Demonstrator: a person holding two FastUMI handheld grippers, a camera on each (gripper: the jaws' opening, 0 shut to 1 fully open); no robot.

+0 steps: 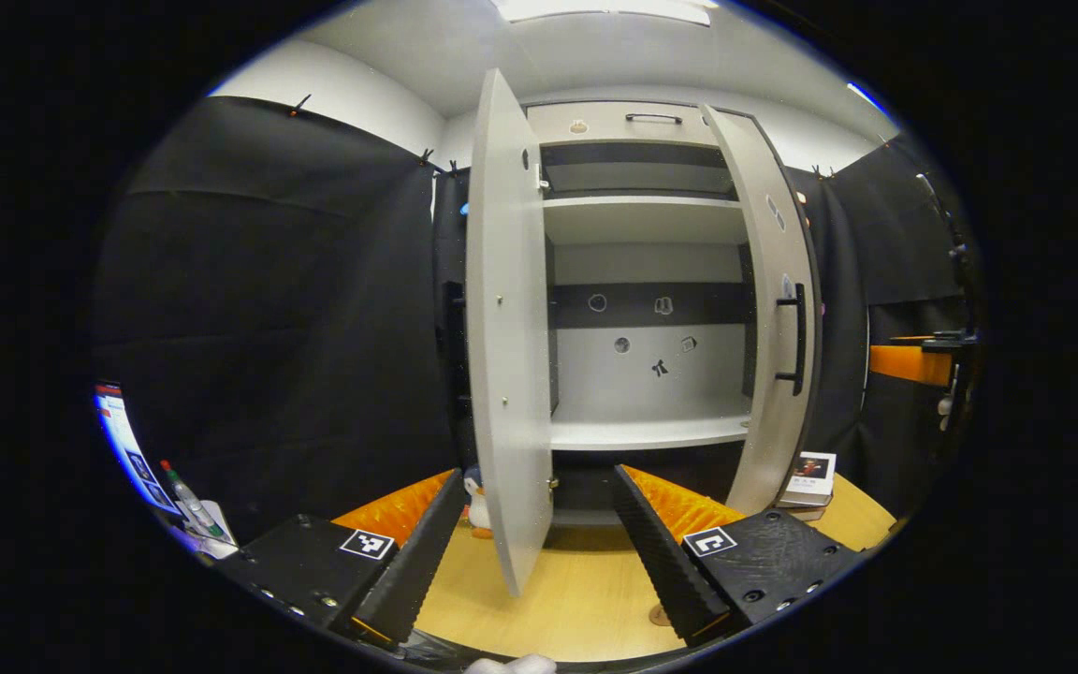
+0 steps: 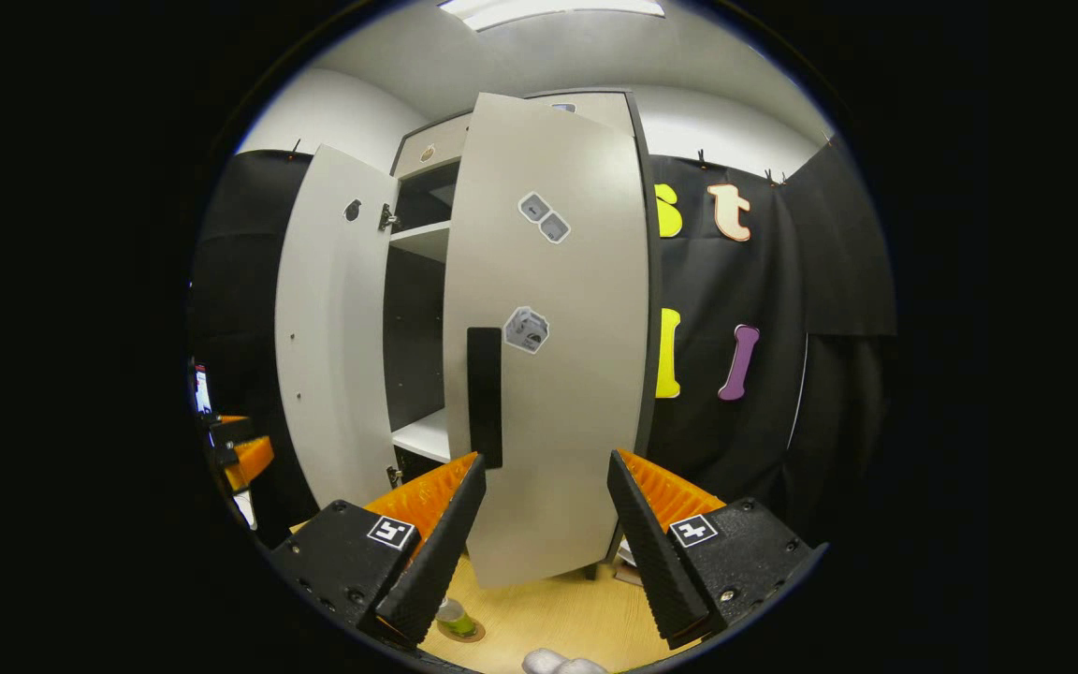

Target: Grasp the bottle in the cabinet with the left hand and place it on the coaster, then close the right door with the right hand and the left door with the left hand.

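The grey cabinet (image 1: 647, 431) stands with both doors swung out and its shelves bare. My left gripper (image 1: 537, 477) is open, low over the wooden table, facing the left door's (image 1: 502, 328) edge. A small bottle (image 2: 453, 613) with green liquid stands on a brown coaster (image 2: 466, 633) on the table, just beside my right gripper's left finger. My right gripper (image 2: 546, 459) is open and close to the right door's (image 2: 548, 328) outer face, near its black handle (image 2: 485, 398). The other gripper (image 2: 241, 456) shows far left.
A small box (image 1: 810, 477) lies on the table (image 1: 586, 599) at the foot of the right door (image 1: 773, 309). A small white and orange object (image 1: 476, 501) sits behind the left door. Pens and papers (image 1: 188, 501) lie at the far left. Black cloth walls surround the cabinet.
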